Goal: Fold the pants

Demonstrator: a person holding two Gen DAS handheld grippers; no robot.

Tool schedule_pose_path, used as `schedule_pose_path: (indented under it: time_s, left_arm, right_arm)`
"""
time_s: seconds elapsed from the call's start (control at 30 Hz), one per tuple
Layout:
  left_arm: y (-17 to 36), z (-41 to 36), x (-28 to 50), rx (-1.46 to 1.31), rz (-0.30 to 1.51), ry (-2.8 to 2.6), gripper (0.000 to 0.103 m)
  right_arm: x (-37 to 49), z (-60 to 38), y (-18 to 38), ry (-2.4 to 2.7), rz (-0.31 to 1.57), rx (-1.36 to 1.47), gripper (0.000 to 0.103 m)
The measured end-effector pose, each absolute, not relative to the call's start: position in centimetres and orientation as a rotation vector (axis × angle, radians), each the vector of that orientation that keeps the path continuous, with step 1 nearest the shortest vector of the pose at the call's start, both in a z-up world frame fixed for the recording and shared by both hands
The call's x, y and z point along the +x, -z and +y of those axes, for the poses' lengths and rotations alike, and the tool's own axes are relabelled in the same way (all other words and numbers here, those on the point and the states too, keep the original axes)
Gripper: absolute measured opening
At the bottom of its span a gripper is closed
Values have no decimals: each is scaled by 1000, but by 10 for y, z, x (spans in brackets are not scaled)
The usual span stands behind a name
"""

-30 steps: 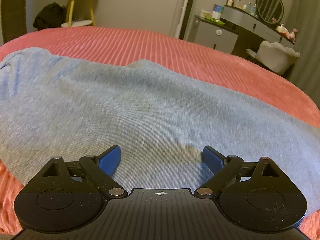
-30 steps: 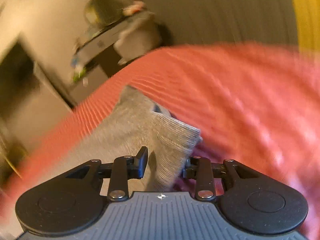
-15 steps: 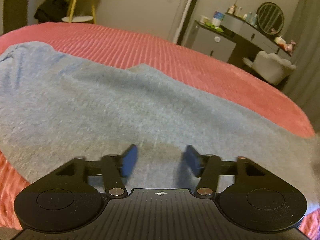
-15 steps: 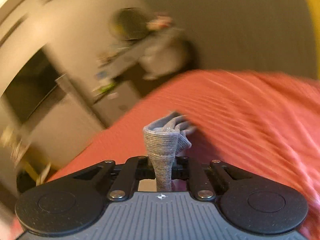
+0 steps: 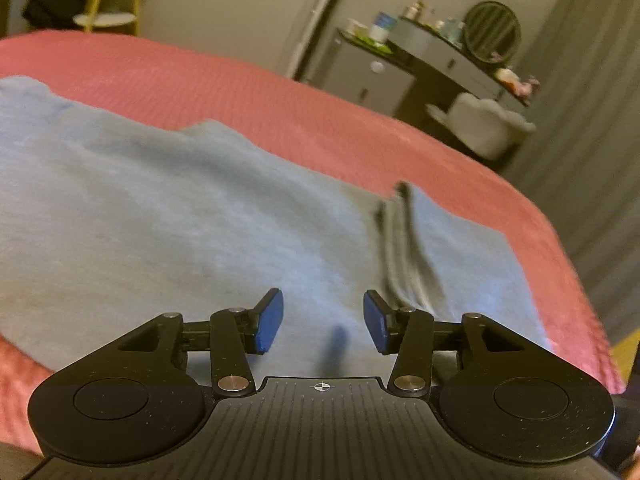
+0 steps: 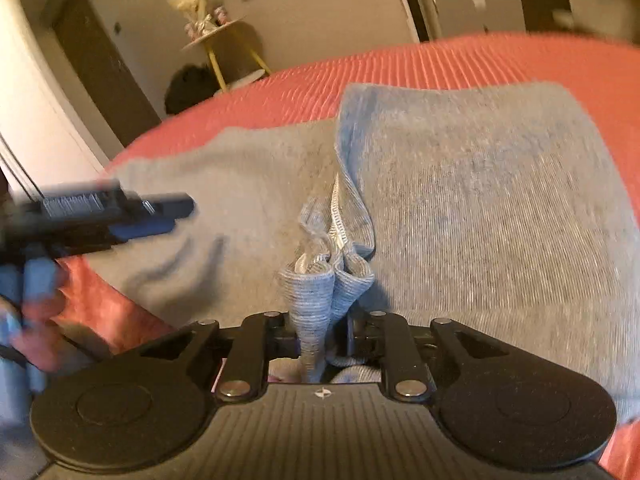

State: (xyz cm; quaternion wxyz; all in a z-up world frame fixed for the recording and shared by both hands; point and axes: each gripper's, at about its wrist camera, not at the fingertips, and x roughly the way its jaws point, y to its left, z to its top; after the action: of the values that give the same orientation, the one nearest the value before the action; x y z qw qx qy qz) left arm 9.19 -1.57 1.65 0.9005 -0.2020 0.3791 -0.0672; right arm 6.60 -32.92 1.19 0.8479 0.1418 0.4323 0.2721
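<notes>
Pinching a bunched cuff of the grey ribbed-knit pants [image 6: 460, 208], the right gripper [image 6: 320, 340] stays clenched; the left gripper [image 5: 323, 322] hangs released above them. Bare red corduroy bedspread [image 5: 280, 96] borders their far edge.

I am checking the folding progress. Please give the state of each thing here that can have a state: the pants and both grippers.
pants: lying on the bed, one part laid over the rest, one bunched end gripped.
right gripper: shut on the bunched end of the pants.
left gripper: open, holding nothing, above the pants.
bedspread: spread flat under the pants.
</notes>
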Motion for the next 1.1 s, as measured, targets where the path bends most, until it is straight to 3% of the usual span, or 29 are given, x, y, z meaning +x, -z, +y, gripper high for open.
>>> schedule_pose_path:
  time_s: [0.03, 0.07, 0.1, 0.13, 0.23, 0.33, 0.47, 0.5, 0.53, 0.6, 0.63, 0.7, 0.93, 1.1]
  left_arm:
    - [-17, -20, 96, -436, 794, 168, 50]
    - [-18, -24, 100, -452, 802, 197, 50]
    - [-18, -28, 106, -467, 809, 223, 54]
    - [-19, -33, 112, -487, 815, 252, 59]
    - [-9, -48, 135, -534, 867, 303, 67]
    - [13, -66, 159, -548, 996, 312, 65]
    - [34, -88, 175, -559, 1059, 318, 62]
    - [34, -91, 180, -566, 1062, 314, 59]
    - [33, -92, 185, -578, 1068, 305, 47]
    - [35, -93, 194, -607, 1097, 275, 23]
    - [35, -92, 196, -626, 1107, 271, 20]
    - [34, -89, 197, -645, 1110, 272, 17]
    - [3, -67, 173, -655, 956, 323, 15]
    - [-4, -58, 166, -583, 914, 297, 16]
  right_arm:
    - [73, -344, -19, -605, 895, 422, 40]
    - [71, -360, -24, -633, 858, 542, 57]
    - [70, -371, -28, -627, 809, 638, 68]
    - [66, -391, -30, -575, 760, 710, 69]
    - [54, -436, -18, -366, 744, 795, 69]
    - [48, -462, -1, -310, 760, 981, 68]
    - [48, -451, -7, -360, 750, 929, 68]
    - [51, -446, -6, -371, 755, 901, 67]
    - [53, -440, -6, -379, 760, 876, 66]
    - [54, -438, -6, -377, 760, 864, 54]
    - [53, -441, -5, -368, 754, 886, 52]
    - [58, -446, -4, -346, 750, 956, 44]
    - [45, -463, -3, -316, 687, 1035, 44]
    - [28, -460, -4, -264, 789, 1045, 44]
